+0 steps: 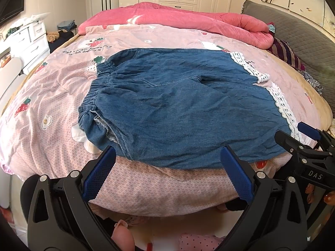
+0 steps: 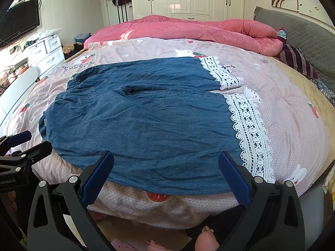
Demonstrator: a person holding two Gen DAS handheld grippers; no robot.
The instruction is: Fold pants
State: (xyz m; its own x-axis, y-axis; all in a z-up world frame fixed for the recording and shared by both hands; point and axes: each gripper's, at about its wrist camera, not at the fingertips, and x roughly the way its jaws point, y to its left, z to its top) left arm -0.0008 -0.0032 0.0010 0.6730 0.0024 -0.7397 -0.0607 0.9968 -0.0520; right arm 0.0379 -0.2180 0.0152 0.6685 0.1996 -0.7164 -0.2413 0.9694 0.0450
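1. Left gripper [image 1: 167, 171]: jaws wide apart, holding nothing, poised at the bed's near edge.
2. Right gripper [image 2: 166, 176]: jaws wide apart, holding nothing, same edge.
3. Denim pants [image 1: 178, 104]: spread flat on the pink bedspread [image 1: 52, 96] by the near edge, waistband left, lace hems [image 2: 249, 129] right.
4. Pink quilt [image 1: 178, 18]: bunched along the far edge.

Pants [image 1: 178, 108] [image 2: 136, 125]: blue denim, lying flat & spread, wrinkled. Elastic waistband at left, 2 white lace hems at right. Near edge just ahead of both claws, not touching. 1 waist corner bunched.
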